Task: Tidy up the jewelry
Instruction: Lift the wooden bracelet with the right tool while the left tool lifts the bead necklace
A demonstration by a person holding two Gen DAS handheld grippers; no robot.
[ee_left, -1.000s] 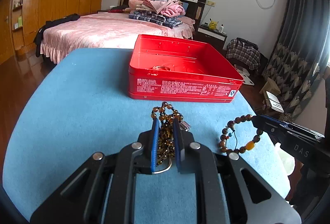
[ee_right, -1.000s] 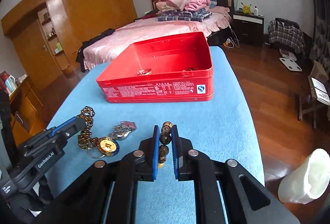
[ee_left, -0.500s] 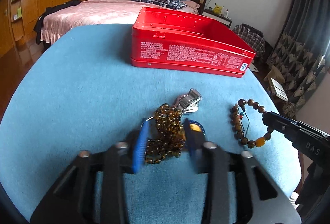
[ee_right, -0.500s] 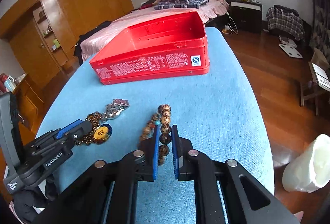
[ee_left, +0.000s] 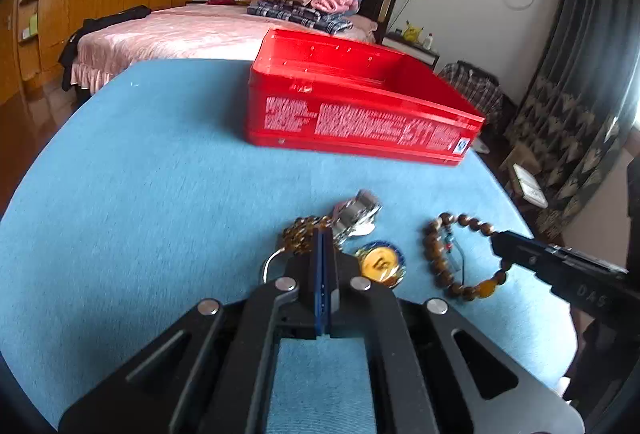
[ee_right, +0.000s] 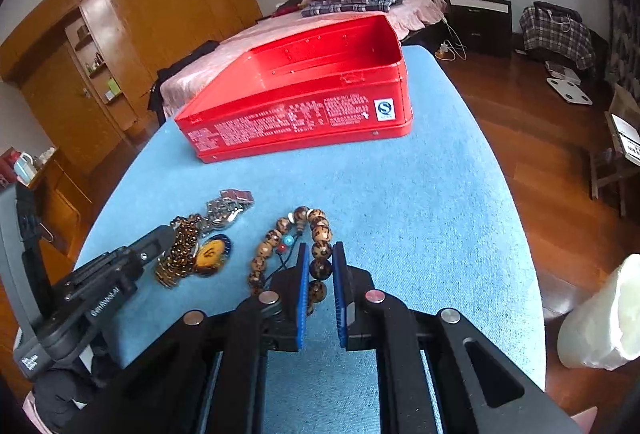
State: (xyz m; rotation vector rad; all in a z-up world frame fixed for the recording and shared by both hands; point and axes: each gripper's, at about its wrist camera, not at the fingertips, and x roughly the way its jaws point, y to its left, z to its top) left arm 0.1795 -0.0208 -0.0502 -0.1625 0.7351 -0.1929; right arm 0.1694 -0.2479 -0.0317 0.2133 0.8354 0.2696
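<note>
A blue cloth-covered table fills both wrist views, with an open red tin standing at its far side and a bedroom behind it. Near the front edge lie two pieces of jewelry. The left gripper has its blue pads pressed fully together, their tip resting on a dark brown bead chain that carries a round gold pendant and a silver clasp; whether any bead is actually pinched between the pads cannot be told, since the chain mostly lies on the cloth around the tip. Just to the right, the right gripper has its pads narrowly apart around one side of a bracelet of large brown wooden beads, with a bead sitting between them; they look to touch it, though the firmness of the hold is unclear. The bracelet rests flat on the cloth, well short of the tin. To do this pickup well, each claw should probably bite squarely on beads rather than cord, close firmly enough that round beads do not roll out, then lift straight up so the loose ends clear the cloth before travelling to the far side and over the tin's near wall. The dangling pendant and clasp could snag that wall if carried too low.
</note>
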